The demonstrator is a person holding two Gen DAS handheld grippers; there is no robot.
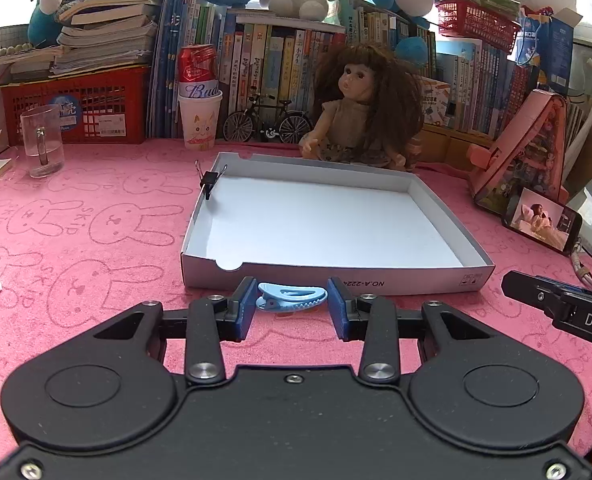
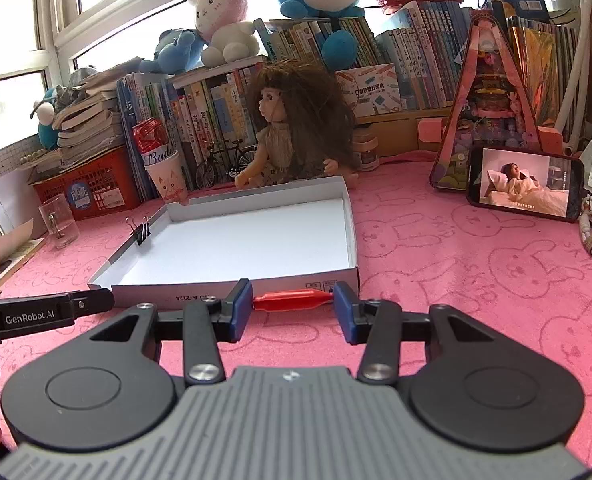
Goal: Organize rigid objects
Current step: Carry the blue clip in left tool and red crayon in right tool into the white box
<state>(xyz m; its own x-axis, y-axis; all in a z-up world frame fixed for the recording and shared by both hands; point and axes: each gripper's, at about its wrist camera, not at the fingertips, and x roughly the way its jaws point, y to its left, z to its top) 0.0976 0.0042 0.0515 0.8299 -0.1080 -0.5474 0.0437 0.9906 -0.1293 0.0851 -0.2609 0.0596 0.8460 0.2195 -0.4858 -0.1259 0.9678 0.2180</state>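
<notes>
both hand-held grippers carry a clip. left hand-held gripper pinches a light blue hair clip crosswise between its blue pads, just in front of the near wall of the shallow white box on the pink bench. right hand-held gripper pinches a red clip the same way. a black binder clip sits clamped on the box's left wall.
</notes>
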